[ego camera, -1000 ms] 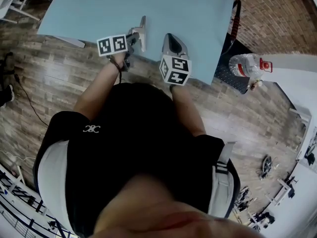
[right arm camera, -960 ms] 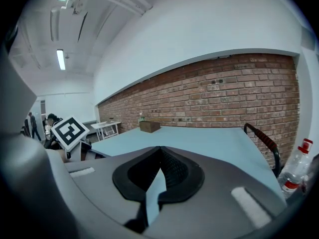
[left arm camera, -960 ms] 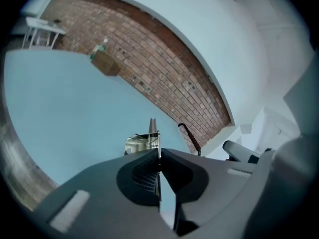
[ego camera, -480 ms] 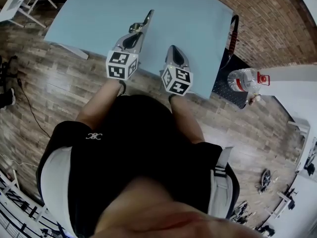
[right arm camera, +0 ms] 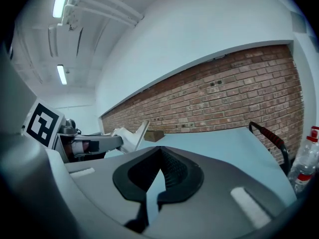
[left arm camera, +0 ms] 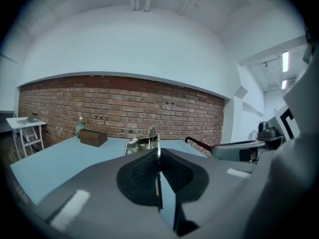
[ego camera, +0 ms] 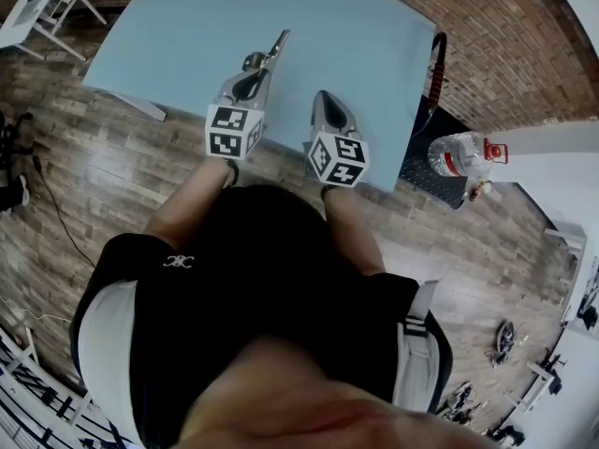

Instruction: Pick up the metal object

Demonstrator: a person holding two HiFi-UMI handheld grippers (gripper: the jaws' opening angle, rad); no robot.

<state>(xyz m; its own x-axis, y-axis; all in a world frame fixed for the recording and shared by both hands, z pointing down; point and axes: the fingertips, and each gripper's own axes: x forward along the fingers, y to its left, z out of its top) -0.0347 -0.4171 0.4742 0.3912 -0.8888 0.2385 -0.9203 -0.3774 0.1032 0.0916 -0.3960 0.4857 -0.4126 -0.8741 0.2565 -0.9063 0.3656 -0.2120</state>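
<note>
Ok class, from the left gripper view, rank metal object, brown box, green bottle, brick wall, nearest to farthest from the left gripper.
1. metal object, in left gripper.
2. brown box, ahead left.
3. green bottle, behind the box.
4. brick wall, backmost.

Bright, even indoor light from ceiling tubes [right arm camera: 62,2] above me; shadows soft, faint sheen on the wooden floor [ego camera: 94,171]. My wide lenses bow every edge and darken corners; near foreground is soft.
</note>
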